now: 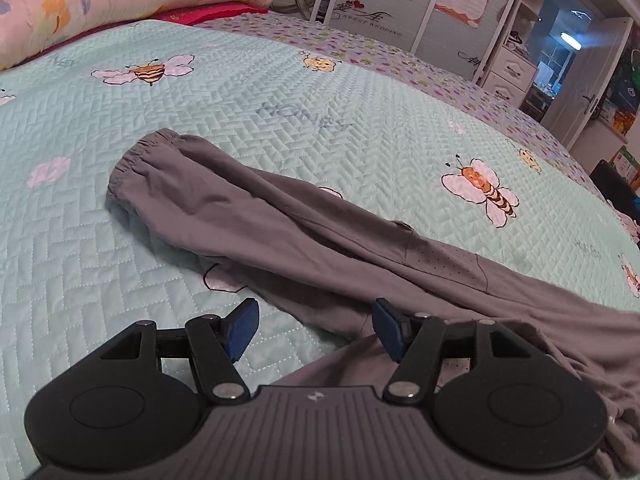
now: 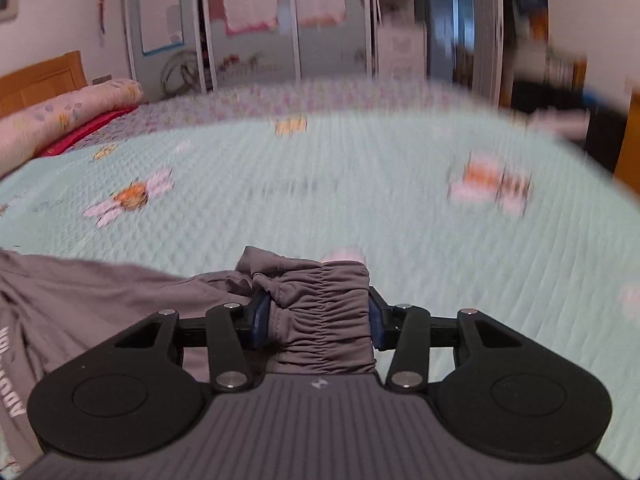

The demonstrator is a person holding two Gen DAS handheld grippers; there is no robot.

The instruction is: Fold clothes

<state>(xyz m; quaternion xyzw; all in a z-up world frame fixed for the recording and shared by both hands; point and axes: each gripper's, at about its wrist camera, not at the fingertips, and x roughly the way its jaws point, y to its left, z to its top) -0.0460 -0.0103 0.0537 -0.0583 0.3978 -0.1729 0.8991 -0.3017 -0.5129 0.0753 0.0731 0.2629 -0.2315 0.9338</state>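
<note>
Trousers [image 1: 304, 224]: grey, soft, light; lying lengthwise on quilt [image 1: 280, 92].
Left gripper [image 1: 314, 330]: I hold it agape, empty.
Right gripper [image 2: 318, 316]: I've clamped gathered cuff [image 2: 324, 300].
Best hold: elastic hems.

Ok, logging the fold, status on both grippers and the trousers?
Left gripper open, above grey trousers. Right gripper shut on gathered elastic band. Quilted bedspread beneath, nothing in the way.
</note>
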